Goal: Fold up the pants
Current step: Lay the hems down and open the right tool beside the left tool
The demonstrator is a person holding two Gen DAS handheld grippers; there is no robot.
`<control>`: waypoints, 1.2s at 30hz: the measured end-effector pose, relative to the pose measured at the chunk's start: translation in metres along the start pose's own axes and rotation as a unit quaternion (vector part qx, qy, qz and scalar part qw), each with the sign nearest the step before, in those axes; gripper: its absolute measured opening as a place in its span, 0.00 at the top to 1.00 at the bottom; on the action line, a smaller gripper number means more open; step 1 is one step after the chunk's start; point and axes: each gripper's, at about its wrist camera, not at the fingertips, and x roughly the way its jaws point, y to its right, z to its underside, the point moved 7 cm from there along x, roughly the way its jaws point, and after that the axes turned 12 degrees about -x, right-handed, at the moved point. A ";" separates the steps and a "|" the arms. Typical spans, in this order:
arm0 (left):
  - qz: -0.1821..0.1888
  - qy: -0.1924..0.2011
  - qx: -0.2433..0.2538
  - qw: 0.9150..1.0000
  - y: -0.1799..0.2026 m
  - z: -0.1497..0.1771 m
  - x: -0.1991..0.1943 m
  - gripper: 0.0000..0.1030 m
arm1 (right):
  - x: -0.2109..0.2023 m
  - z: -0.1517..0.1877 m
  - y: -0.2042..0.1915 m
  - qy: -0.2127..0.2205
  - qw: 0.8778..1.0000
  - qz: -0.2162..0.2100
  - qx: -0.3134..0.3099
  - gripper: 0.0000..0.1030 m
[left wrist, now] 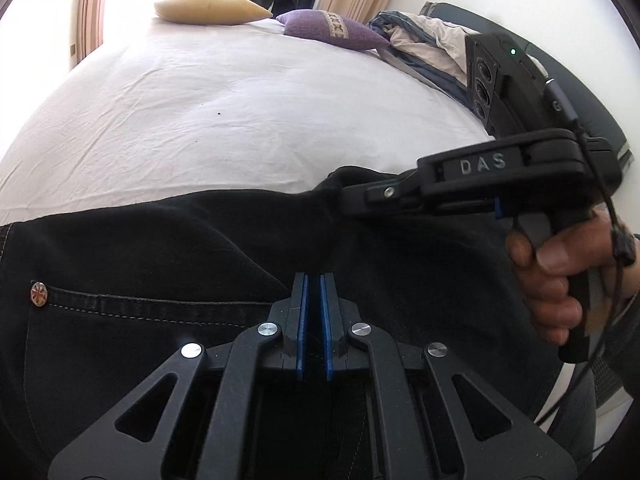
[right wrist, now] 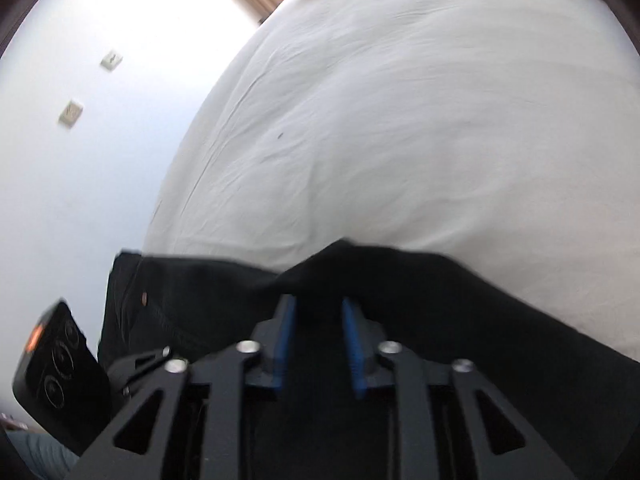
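We see the black pants (left wrist: pixel 160 248) lying spread on the near part of a bed covered with a white sheet (left wrist: pixel 240 100). Their far edge runs across the sheet, and a pocket seam with a metal rivet (left wrist: pixel 39 294) shows toward the left of the left wrist view.

The left gripper (left wrist: pixel 314 280) points down at the middle of the pants. Its 2 blue pads (left wrist: pixel 301 320) stand almost together, with only a thin dark slit between them. The creases in the cloth run in toward its tips, so we read it as pinched on the fabric.

The right gripper (left wrist: pixel 340 196) comes in from the right, held by a hand (left wrist: pixel 548 280) wrapped around its grip. Its tip meets the far edge of the pants, where the cloth rises into a small peak. The right wrist view is blurred, yet it shows the same peak. A fold of black cloth fills the gap between its 2 blue pads (right wrist: pixel 286 332), so we take this gripper as clamped on the pants' edge.

Far up the bed lie a yellow pillow (left wrist: pixel 208 10) and a purple pillow (left wrist: pixel 332 28), side by side. A heap of clothes (left wrist: pixel 420 44) sits just right of the purple 1. In the right wrist view, 2 wall sockets (right wrist: pixel 72 113) show on the pale wall left of the bed.
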 end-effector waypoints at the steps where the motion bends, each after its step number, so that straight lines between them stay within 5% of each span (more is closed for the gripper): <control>1: 0.002 0.001 -0.007 1.000 -0.003 -0.004 -0.004 0.94 | -0.009 -0.002 0.021 0.021 0.999 0.021 0.036 1.00; 3: 0.003 0.001 -0.011 1.000 -0.006 -0.005 -0.004 0.94 | -0.027 0.005 0.067 0.070 0.991 0.034 0.113 1.00; 5: 0.001 -0.002 -0.012 1.000 -0.008 -0.007 -0.003 0.94 | -0.057 0.021 0.095 0.083 0.982 0.101 0.140 1.00; 7: -0.008 -0.010 -0.010 1.000 -0.003 -0.013 -0.005 0.94 | -0.089 0.039 0.099 0.096 0.975 0.136 0.149 0.90; 9: 0.028 0.010 0.004 1.000 0.025 -0.026 -0.020 0.94 | -0.112 0.056 0.081 0.135 0.978 0.074 0.144 0.81; 10: 0.049 0.014 0.024 0.998 0.046 -0.031 -0.023 0.94 | -0.111 0.066 0.068 0.134 0.981 0.040 0.132 0.69; 12: 0.091 -0.014 0.069 0.993 0.090 -0.030 -0.010 0.94 | -0.100 0.089 0.059 0.097 0.989 0.037 0.107 0.63; 13: 0.088 -0.039 0.089 0.991 0.104 -0.024 0.006 0.94 | -0.093 0.102 0.065 0.078 0.990 0.052 0.109 0.70; 14: 0.068 -0.065 0.107 0.990 0.109 -0.016 0.026 0.94 | -0.094 0.114 0.077 0.081 0.987 0.050 0.129 0.94; 15: 0.041 -0.090 0.118 0.988 0.108 -0.007 0.046 0.94 | -0.100 0.129 0.093 0.090 0.982 0.043 0.159 1.00; 20: 0.058 -0.112 0.079 0.989 0.085 0.004 0.049 0.95 | -0.155 0.199 0.153 0.126 0.956 0.069 0.256 1.00; 24: 0.030 -0.110 0.080 0.990 0.075 0.022 0.033 0.95 | -0.184 0.252 0.161 0.140 0.945 0.083 0.284 1.00; 30: -0.022 -0.110 0.119 0.987 0.080 0.050 0.006 0.94 | -0.235 0.289 0.173 0.103 0.928 0.187 0.306 1.00; 31: -0.022 -0.110 0.123 0.986 0.086 0.048 0.002 0.94 | -0.243 0.286 0.170 0.096 0.924 0.218 0.298 0.96; 32: -0.006 -0.103 0.124 0.987 0.096 0.044 -0.002 0.94 | -0.250 0.280 0.164 0.106 0.923 0.231 0.290 0.79; 34: 0.013 -0.084 0.132 0.988 0.118 0.035 -0.002 0.94 | -0.262 0.267 0.166 0.149 0.927 0.193 0.285 0.59; 36: 0.017 -0.103 0.139 0.985 0.130 0.040 0.013 0.94 | -0.248 0.243 0.151 0.167 0.941 0.137 0.260 0.55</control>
